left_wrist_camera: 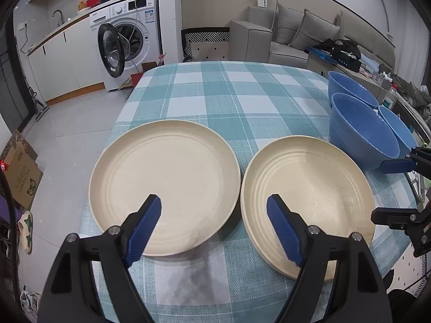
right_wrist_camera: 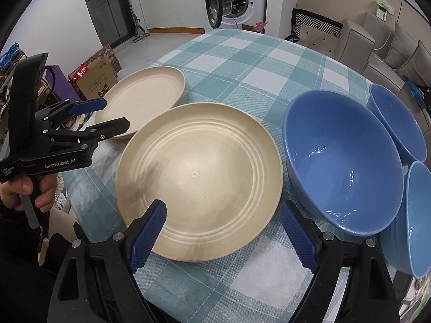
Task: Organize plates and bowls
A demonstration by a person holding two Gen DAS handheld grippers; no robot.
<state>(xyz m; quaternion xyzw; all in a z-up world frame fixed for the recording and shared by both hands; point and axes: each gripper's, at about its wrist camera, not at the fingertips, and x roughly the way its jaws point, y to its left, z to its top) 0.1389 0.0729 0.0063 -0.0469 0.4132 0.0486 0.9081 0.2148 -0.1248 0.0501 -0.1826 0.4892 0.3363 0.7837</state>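
Two cream plates lie side by side on the checked tablecloth: the left plate (left_wrist_camera: 164, 185) (right_wrist_camera: 142, 97) and the right plate (left_wrist_camera: 307, 202) (right_wrist_camera: 199, 185). Three blue bowls stand to their right: a big one (left_wrist_camera: 361, 137) (right_wrist_camera: 342, 164) and two smaller ones (right_wrist_camera: 396, 123) (right_wrist_camera: 417, 215). My left gripper (left_wrist_camera: 215, 226) is open and empty above the near rims of both plates; it also shows in the right wrist view (right_wrist_camera: 107, 115). My right gripper (right_wrist_camera: 223, 228) is open and empty over the right plate's near edge, beside the big bowl.
The table (left_wrist_camera: 229, 91) has its left edge close to the left plate. A washing machine (left_wrist_camera: 129, 32) with an open door, cardboard boxes (left_wrist_camera: 21, 177) on the floor and a grey sofa (left_wrist_camera: 296, 35) surround it. A bottle (left_wrist_camera: 390, 97) stands behind the bowls.
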